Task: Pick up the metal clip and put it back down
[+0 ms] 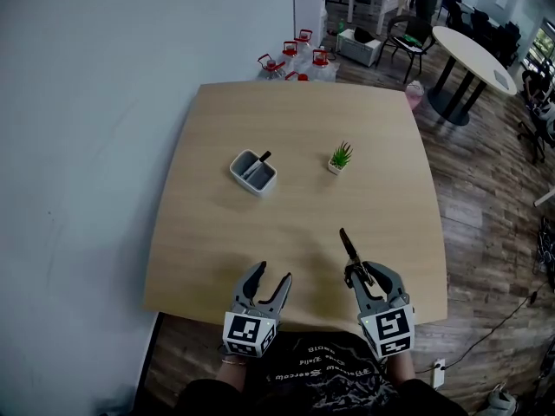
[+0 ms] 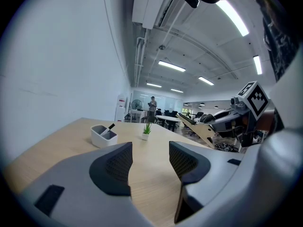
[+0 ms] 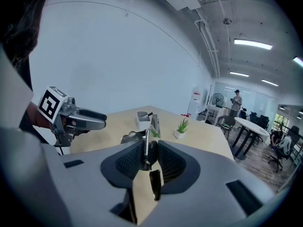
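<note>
The person holds both grippers low in front of the body, side by side and a little apart. Both point forward and turn slightly toward each other. The left gripper [image 1: 273, 276] has its jaws standing apart, and nothing is between them. The right gripper [image 1: 360, 273] has its jaws drawn close together, pressing from both sides on a metal clip [image 1: 349, 246], which sticks out forward past the tips. The marker cube at the back of each gripper faces up toward the person's head.
</note>
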Available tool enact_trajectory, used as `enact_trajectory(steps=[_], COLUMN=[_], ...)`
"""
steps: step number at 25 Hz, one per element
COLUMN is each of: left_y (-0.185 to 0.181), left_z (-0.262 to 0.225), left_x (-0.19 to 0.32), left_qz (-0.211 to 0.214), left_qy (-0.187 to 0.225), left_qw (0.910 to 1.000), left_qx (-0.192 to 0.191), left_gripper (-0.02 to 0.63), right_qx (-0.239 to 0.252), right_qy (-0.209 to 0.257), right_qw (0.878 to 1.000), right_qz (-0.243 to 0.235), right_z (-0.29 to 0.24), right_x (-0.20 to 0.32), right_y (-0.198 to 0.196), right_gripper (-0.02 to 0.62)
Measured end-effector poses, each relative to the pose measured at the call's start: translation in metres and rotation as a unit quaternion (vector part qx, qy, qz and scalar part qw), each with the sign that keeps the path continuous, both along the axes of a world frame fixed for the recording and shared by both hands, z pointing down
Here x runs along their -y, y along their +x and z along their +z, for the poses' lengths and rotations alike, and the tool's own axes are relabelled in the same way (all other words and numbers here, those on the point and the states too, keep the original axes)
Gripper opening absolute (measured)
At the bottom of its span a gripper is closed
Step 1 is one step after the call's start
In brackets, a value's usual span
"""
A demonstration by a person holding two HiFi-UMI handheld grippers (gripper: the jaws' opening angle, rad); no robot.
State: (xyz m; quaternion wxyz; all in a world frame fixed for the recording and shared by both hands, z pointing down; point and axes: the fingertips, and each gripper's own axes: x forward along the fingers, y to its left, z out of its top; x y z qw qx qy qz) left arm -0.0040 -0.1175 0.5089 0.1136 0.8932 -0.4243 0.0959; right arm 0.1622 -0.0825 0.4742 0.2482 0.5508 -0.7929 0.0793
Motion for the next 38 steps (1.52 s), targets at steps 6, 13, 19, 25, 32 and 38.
enact_trajectory(steps=[6,13,19,25,32,38], left_y=[-0.007,-0.023,-0.045,-0.07,-0.108,-0.144], left_z=[-0.001,0.001,-0.004,-0.003,-0.001,-0.003], left_x=[0.003,0.009,0.01,0.001,-0.01,-0.019], left_qz=[-0.012,-0.039,-0.083,-0.125,-0.18,-0.219], left_qy=[0.0,-0.004,-0.006,-0.007,-0.013,-0.011], left_qw=[0.9999,0.9992,0.9964,0.9921,0.9834,0.9753], left_qx=[0.0,0.001,-0.015,0.001,0.015,0.03], left_gripper=[0.247,0.247,0.247,0.247,0.247,0.245], right_qx=[-0.003,-0.019,-0.046,-0.067,-0.091,-0.119], right_qy=[0.006,0.021,0.028,0.045,0.062,0.061], right_qw=[1.0,0.996,0.982,0.964,0.938,0.915], right_qz=[-0.023,-0.088,-0.18,-0.255,-0.33,-0.38], right_z=[-0.006,-0.012,-0.015,-0.02,-0.019,-0.003], right_x=[0.006,0.031,0.053,0.068,0.083,0.094], right_y=[-0.011,-0.044,-0.089,-0.135,-0.195,-0.249], right_gripper=[0.105,0.105,0.106,0.106,0.106,0.106])
